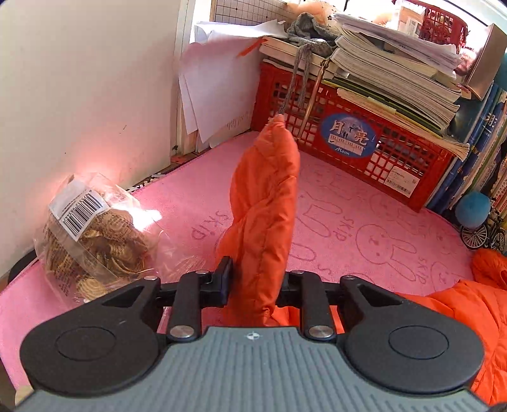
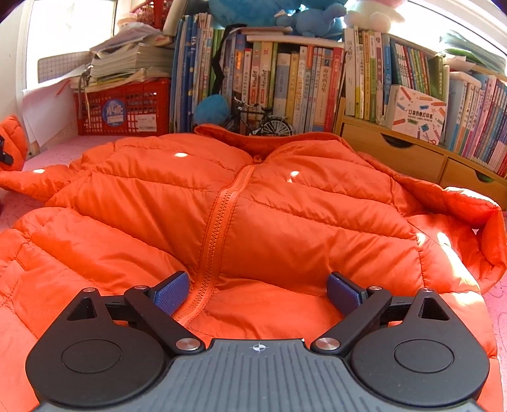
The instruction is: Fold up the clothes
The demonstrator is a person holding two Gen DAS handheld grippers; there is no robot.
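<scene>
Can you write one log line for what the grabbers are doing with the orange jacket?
left gripper: shut on sleeve | right gripper: open over jacket | fold: not done

place: a home, likely a child's study corner
books: packed bookshelf (image 2: pixel 317 79) with wooden drawers (image 2: pixel 396 152)
toys: plush animals (image 2: pixel 304 12), model bicycle (image 2: pixel 263 122)
surface: pink bunny-print mat (image 1: pixel 364 228)
storage: red crate (image 1: pixel 348 126) under stacked papers (image 1: pixel 396 63)
</scene>
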